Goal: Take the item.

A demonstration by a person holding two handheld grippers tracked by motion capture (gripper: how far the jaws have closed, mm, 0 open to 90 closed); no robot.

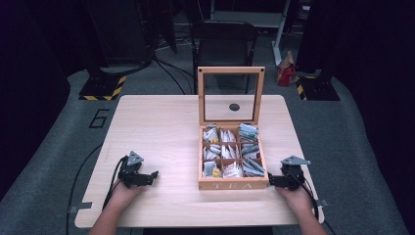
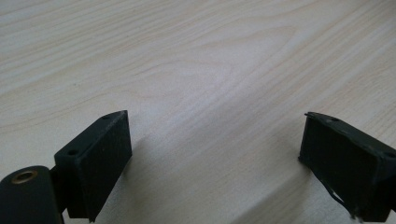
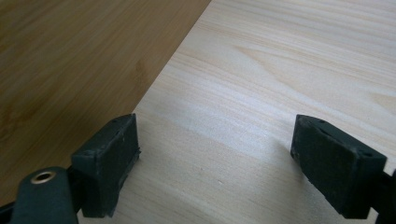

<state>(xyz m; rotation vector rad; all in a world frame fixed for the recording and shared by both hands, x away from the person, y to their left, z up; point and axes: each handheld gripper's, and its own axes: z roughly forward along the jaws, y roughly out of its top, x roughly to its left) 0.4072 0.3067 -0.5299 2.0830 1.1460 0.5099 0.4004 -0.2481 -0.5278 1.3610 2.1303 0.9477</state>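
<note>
A wooden tea box (image 1: 233, 185) marked TEA stands in the middle of the table, its glass lid (image 1: 231, 96) raised upright. Its nine compartments hold several tea bags (image 1: 230, 152). My left gripper (image 1: 152, 176) rests on the table well to the left of the box, open, nothing between its jaws (image 2: 215, 154). My right gripper (image 1: 272, 181) lies just right of the box's front corner, also open and empty (image 3: 215, 163). In the right gripper view the box's brown side wall (image 3: 79, 60) rises close to the left jaw.
The light wood table (image 1: 161, 127) has bare room left of the box and along its front edge. A dark folding chair (image 1: 224, 44) stands behind the table. Black stands with yellow-striped bases (image 1: 103, 87) and cables sit on the grey floor.
</note>
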